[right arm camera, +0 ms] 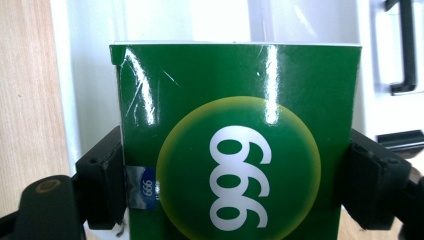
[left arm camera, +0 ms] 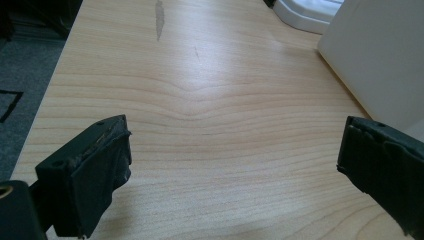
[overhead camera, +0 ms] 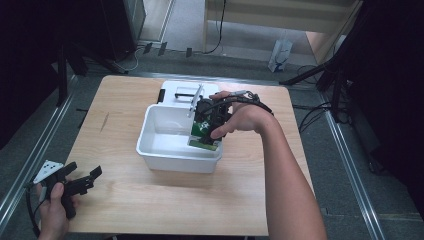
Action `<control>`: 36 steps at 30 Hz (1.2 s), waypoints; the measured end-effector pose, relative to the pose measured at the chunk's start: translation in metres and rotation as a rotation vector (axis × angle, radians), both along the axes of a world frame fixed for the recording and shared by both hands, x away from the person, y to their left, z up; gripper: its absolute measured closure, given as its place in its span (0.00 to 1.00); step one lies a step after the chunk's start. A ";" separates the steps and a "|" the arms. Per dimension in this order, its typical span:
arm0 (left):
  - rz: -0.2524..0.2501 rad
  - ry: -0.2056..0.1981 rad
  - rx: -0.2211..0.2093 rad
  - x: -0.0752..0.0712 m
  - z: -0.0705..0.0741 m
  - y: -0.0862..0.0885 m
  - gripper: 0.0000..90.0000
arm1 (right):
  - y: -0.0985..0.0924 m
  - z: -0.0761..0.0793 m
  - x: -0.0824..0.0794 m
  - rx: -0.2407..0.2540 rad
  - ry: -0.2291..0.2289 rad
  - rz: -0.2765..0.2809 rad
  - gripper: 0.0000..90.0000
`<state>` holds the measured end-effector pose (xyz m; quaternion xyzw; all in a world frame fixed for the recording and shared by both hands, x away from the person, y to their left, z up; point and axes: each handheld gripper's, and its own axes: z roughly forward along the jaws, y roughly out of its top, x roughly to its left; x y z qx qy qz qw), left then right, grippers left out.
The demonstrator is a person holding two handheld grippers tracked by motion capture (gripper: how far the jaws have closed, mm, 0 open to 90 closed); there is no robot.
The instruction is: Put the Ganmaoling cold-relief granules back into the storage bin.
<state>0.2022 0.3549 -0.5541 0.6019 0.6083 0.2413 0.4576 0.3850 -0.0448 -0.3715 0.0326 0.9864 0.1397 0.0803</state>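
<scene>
Looking down, I see a wooden table (overhead camera: 125, 200) on grey floor. My right gripper (overhead camera: 207, 125) clamps a green box (right arm camera: 235, 140) inside the white bin (overhead camera: 175, 157); my left gripper (left arm camera: 235, 170) rests wide apart, holding nothing.

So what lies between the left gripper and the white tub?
Only bare wooden table between left gripper and white tub, in the high view; the left gripper view shows bare wood between its open jaws.

Probably lab: railed rig (overhead camera: 40, 145), cables (overhead camera: 310, 117).
</scene>
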 end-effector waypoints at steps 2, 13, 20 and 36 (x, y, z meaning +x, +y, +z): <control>0.000 0.001 0.001 0.000 0.000 0.000 0.01 | 0.000 -0.005 0.001 0.000 0.008 -0.004 0.17; 0.000 -0.003 -0.003 0.000 0.000 0.000 0.01 | 0.005 -0.037 0.003 -0.014 0.043 -0.007 0.17; 0.000 0.001 -0.006 0.000 0.000 0.000 0.01 | 0.007 -0.061 0.008 -0.028 0.050 -0.014 0.17; 0.001 0.000 -0.007 -0.001 0.000 0.001 0.01 | 0.010 -0.072 0.006 -0.090 0.097 -0.061 0.15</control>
